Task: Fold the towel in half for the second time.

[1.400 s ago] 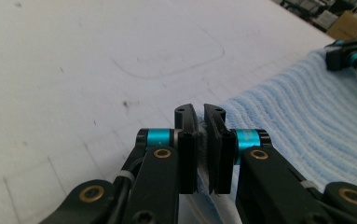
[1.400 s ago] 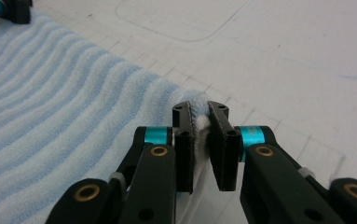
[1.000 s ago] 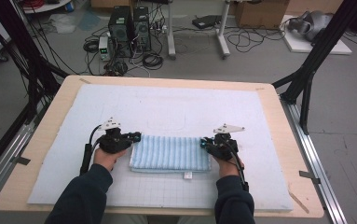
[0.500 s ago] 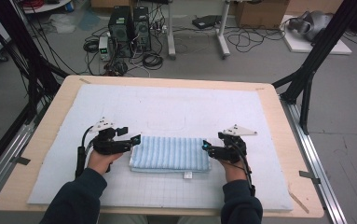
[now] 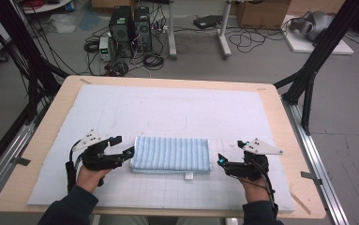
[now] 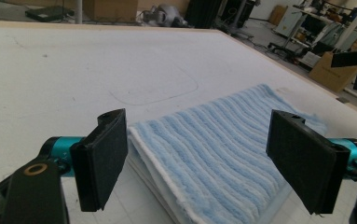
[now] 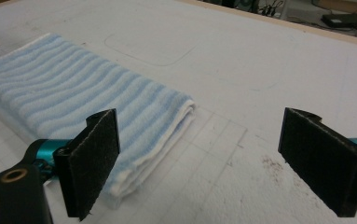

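Observation:
A folded blue-and-white striped towel (image 5: 171,154) (image 6: 223,140) (image 7: 73,93) lies flat on the white mat near the table's front. My left gripper (image 5: 123,146) (image 6: 199,135) hovers just off the towel's left end. Its jaws have just been opening and stand wide, their pads touching nothing. My right gripper (image 5: 231,153) (image 7: 204,154) sits a short gap off the towel's right end. Its jaws have also just been opening and hold nothing; bare mat lies between them.
The white gridded mat (image 5: 177,112) covers most of the wooden table (image 5: 27,154). A small white tag (image 5: 189,176) sticks out at the towel's front edge. Black frame posts (image 5: 308,79) flank the table, and computers and cables (image 5: 130,28) stand on the floor beyond.
Both grippers were shut at the towel's two ends; both have opened and drawn outward and slightly up, away from the towel. The towel has stayed in place.

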`<state>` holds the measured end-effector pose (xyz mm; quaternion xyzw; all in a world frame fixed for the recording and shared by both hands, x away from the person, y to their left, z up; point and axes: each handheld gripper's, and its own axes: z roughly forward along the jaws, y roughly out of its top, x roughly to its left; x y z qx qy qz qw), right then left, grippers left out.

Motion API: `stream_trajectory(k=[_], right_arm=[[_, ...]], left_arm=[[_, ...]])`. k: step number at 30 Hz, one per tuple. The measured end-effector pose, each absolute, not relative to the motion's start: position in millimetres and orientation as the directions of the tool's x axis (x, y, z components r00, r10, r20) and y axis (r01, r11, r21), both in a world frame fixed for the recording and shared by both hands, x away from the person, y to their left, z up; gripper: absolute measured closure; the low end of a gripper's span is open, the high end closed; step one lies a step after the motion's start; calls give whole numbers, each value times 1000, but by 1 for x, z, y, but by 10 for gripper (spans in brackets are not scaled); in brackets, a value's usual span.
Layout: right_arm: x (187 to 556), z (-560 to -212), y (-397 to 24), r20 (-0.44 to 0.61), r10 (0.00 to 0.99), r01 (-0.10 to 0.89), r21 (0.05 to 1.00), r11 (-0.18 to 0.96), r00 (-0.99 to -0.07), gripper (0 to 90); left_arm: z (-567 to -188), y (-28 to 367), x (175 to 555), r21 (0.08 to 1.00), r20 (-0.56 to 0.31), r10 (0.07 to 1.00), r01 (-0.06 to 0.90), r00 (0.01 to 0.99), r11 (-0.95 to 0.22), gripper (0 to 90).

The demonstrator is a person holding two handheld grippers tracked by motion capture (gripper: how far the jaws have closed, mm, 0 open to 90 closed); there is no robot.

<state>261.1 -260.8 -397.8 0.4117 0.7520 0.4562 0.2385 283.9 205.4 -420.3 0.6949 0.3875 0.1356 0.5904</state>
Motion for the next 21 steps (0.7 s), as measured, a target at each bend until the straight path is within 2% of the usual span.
stream_trajectory(k=[15,21], right_arm=[[236,-390,-276,-15,829,336,910,244,-560,112],[233,-391,-275,-9,829,340,910,239,-559,111]], left_arm=[[-411,212,265,947,-236,681,322,693,0,208],[-409,216,259,949,-228,692,316,685,0,208]])
